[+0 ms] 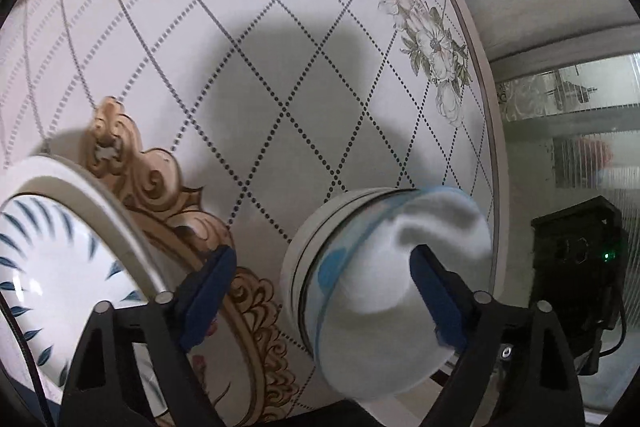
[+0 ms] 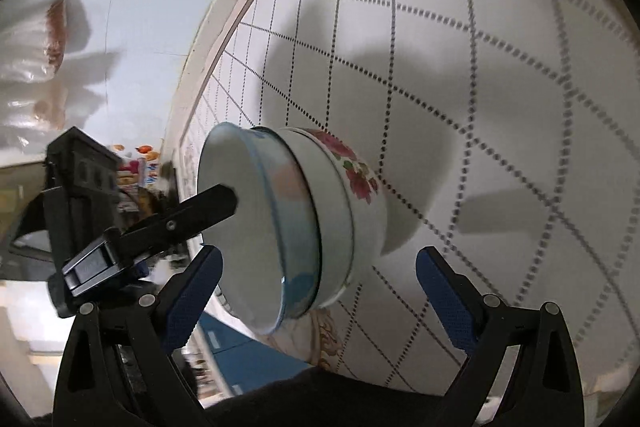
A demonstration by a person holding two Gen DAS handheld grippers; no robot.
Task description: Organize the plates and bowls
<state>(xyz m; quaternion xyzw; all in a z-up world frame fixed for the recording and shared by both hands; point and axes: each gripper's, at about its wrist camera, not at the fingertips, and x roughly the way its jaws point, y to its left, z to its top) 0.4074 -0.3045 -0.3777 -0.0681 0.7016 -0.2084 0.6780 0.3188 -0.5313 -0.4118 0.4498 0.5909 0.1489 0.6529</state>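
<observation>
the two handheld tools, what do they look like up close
Both match: the left tool and the right tool each have two black angular plastic arms with triangular cut-outs and round silver pivot pins, tipped with textured blue pads. A thin black cable runs beside the left one.

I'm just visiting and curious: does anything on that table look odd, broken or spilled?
Nothing stands out. Two bowls sit nested on the patterned table, and a leaf-patterned plate lies flat nearby. No chips or spills show, though the pictures are blurred.

Probably a home: patterned dining table [image 1: 280, 75], stacked bowls [image 2: 320, 211].
</observation>
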